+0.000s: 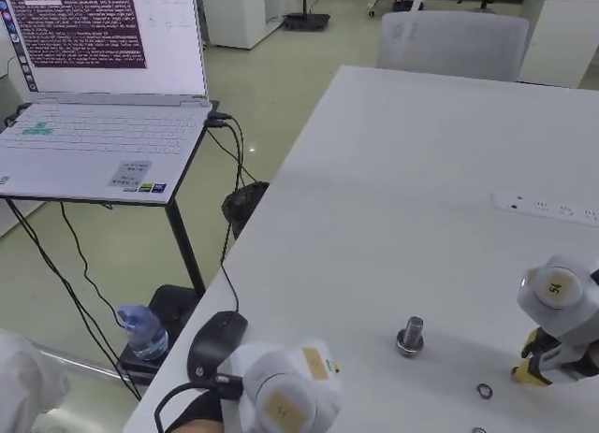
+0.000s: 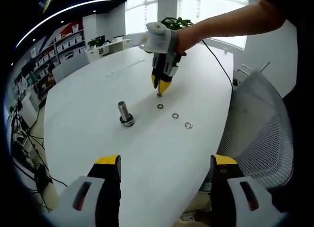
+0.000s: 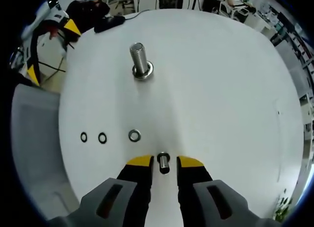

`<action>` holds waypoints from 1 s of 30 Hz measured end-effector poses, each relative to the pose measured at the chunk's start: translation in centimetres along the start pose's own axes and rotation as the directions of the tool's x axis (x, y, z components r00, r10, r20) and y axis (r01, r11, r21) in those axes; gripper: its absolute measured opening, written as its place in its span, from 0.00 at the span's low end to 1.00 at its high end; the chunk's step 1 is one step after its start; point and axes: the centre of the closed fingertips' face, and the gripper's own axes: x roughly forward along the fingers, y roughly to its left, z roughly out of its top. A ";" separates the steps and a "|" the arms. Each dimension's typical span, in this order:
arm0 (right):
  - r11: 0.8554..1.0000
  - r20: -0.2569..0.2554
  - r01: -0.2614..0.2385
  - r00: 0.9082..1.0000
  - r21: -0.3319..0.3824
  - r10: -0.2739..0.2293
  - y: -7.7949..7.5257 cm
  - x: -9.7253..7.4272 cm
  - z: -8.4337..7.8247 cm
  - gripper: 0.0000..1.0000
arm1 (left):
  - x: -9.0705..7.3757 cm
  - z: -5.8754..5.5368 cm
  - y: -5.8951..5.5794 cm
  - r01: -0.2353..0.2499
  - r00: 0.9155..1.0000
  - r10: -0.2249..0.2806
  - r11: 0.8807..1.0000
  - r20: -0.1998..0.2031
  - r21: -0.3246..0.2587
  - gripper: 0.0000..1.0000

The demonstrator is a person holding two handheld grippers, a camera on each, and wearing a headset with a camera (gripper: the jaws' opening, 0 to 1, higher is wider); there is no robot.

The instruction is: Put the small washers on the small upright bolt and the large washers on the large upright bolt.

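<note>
A large upright bolt (image 1: 410,335) (image 2: 125,113) (image 3: 141,60) stands on the white table (image 1: 402,199) with a washer around its base. My right gripper (image 1: 526,371) (image 2: 161,85) (image 3: 164,163) points down over the small upright bolt (image 3: 163,161) (image 2: 158,94), its jaws slightly open on either side of the bolt, with a thin gap showing on each side. Three loose washers lie in a row nearby: a silver one (image 3: 134,135) (image 2: 160,106) and two dark ones (image 3: 102,138) (image 3: 84,137). My left gripper (image 1: 281,396) (image 2: 166,163) hangs wide open and empty at the table's near edge.
A laptop (image 1: 103,87) sits on a stand to the left of the table. A black mouse (image 1: 217,344) and its cable lie at the table's corner, a water bottle (image 1: 142,330) below. A power strip (image 1: 547,207) lies at the right; a grey chair (image 1: 454,42) stands behind.
</note>
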 end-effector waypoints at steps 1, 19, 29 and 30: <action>1.000 0.003 0.005 1.000 -0.002 -0.005 -0.1 -0.3 0.1 0.20 | 0.0 0.0 0.0 0.002 1.000 -0.002 1.000 -0.001 0.001 0.74; 0.997 0.028 -0.021 0.999 -0.070 0.023 1.4 -0.9 3.0 0.24 | -0.7 0.4 0.6 0.003 1.000 -0.003 1.000 -0.002 0.028 0.73; 0.991 0.037 -0.041 0.998 -0.129 0.046 3.1 0.0 3.8 0.23 | -1.2 0.3 1.0 -0.007 1.000 0.007 0.999 -0.006 0.032 0.73; 0.990 0.037 -0.041 0.998 -0.133 0.046 3.2 0.0 3.8 0.23 | -1.2 0.4 1.1 -0.009 1.000 0.009 1.000 -0.002 0.030 0.73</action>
